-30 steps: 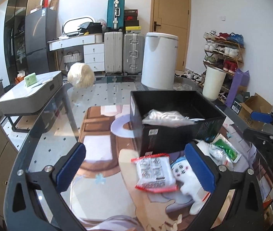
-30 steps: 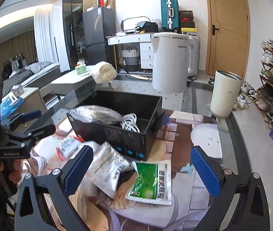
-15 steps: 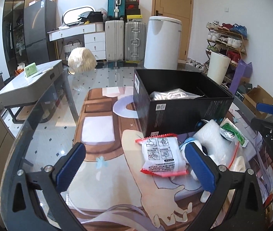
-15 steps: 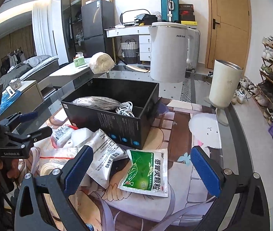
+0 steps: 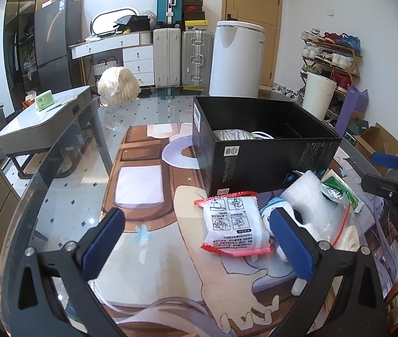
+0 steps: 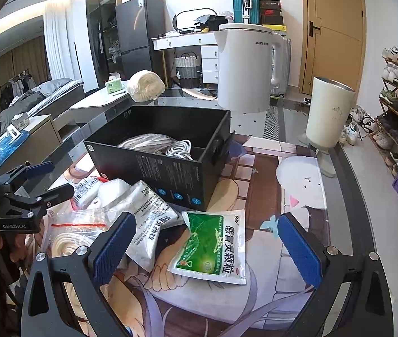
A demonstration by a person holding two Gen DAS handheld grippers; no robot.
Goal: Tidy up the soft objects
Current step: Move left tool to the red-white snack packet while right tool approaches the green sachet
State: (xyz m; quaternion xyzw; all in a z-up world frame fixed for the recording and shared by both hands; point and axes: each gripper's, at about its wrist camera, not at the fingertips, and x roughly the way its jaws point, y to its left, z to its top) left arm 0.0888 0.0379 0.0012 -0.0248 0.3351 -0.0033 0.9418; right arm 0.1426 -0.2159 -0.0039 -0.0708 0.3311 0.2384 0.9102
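Box held a bagged bundle and cable; several soft packets remained on the tabletop. Both hand-held grippers gaped wide, empty.

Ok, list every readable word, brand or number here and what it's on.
"AUX": white appliance.
"感冒灵颗粒", "999": green sachet.
"GenRobot.AI": left tool.
Black box, red-edged packet and white pouch: print too small to read.
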